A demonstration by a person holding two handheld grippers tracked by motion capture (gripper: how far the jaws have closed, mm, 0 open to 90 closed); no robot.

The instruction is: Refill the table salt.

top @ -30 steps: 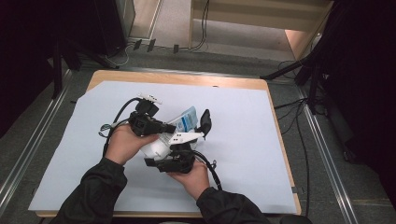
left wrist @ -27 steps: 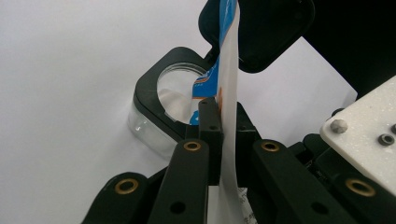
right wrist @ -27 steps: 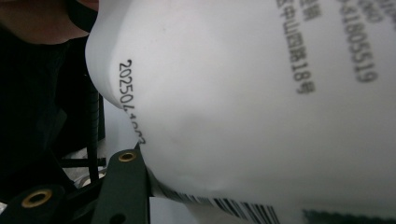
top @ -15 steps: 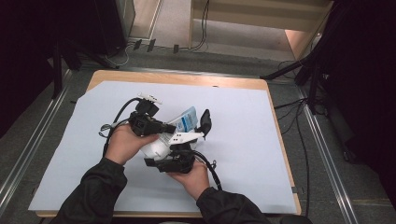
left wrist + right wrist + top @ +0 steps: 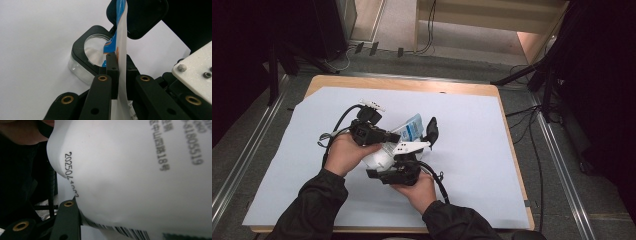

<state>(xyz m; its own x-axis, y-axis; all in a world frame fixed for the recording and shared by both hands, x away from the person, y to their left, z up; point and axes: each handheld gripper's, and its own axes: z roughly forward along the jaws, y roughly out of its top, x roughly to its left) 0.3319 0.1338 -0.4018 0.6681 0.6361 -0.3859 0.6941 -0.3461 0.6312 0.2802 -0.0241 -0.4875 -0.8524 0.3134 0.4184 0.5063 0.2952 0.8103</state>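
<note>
A white pouch with blue print [image 5: 412, 127] is held above the table between both hands. My left gripper [image 5: 120, 67] is shut on the pouch's thin edge [image 5: 122, 37], which stands upright between its pads. Below and beyond it sits a small clear container [image 5: 93, 50] with a black rim and its black lid [image 5: 145, 17] swung open. In the high view, my right gripper [image 5: 387, 162] holds the pouch's bulging white body from below. In the right gripper view that body [image 5: 137, 170] presses against one black finger [image 5: 67, 220]; the other jaw is hidden behind the pouch.
A large white paper sheet [image 5: 472, 150] covers the wooden table [image 5: 412, 85]. The open container [image 5: 431, 131] stands just right of the hands. Cables trail from both grippers, and metal rails run along the floor on each side.
</note>
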